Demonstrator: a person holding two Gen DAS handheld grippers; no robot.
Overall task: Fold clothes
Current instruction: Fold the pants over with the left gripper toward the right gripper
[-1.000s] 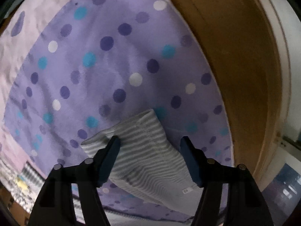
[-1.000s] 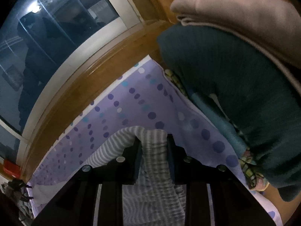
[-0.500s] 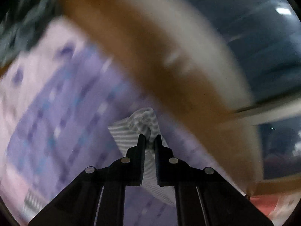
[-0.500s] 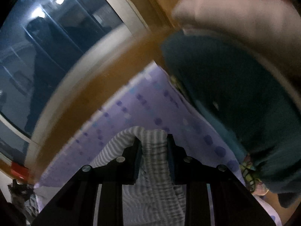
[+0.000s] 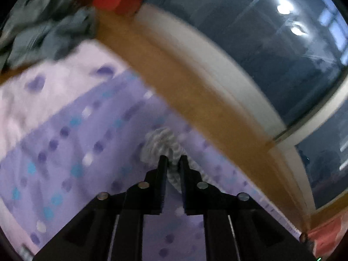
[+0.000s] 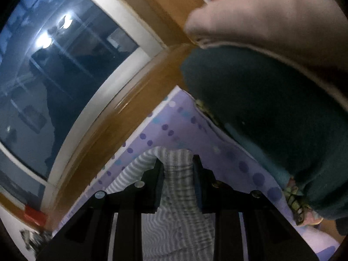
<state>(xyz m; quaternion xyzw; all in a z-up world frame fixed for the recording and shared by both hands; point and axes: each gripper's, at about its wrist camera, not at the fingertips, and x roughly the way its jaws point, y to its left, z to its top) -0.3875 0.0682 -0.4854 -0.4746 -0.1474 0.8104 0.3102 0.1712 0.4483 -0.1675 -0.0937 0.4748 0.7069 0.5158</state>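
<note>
Fingers of the left gripper [image 5: 173,160], wide apart over the striped garment [image 6: 174,198] a second ago, have just been closing and now pinch a bunched edge of it [image 5: 162,140]. This places both ends of the garment under control, so a fold can be carried over, in all likelihood. Fingers of the right gripper [image 6: 178,163] are clamped on a thicker fold of the same cloth. The garment lies low over the purple dotted sheet [image 5: 65,152], beside the wooden ledge [image 5: 184,91]. Its long axis appears to run between the two grips, roughly parallel to that ledge; the full outline is hidden. A stack of folded clothes [image 6: 271,108] stands near the right end, a dark window [image 6: 54,76] beyond the ledge.
</note>
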